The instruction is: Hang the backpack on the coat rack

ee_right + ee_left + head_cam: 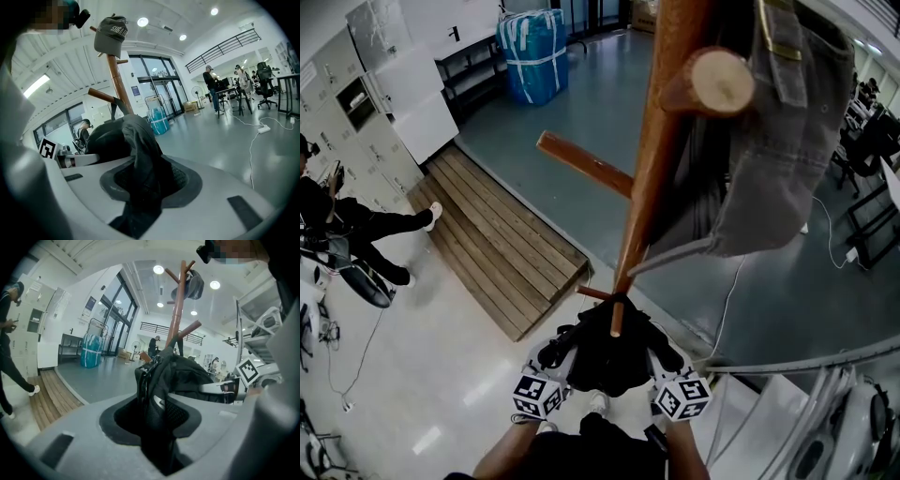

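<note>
Fabric of the backpack point(605, 361) sits pinched in the part-closed left gripper point(555, 361) and right gripper point(664, 364). The coat rack point(652, 159) peg point(616, 319) is at its twelve o'clock, and hooking seems unfinished.

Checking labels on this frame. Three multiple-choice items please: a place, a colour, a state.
1. Where is the cap? A on the floor; B on a top peg of the coat rack; C on the backpack.
2. What colour is the backpack? A black; B red; C yellow.
3. What do the left gripper and right gripper hold? A nothing; B the cap; C the backpack, both.
Key: B, it hangs on an upper peg; A, black in every view; C, its fabric is pinched between both pairs of jaws.
</note>
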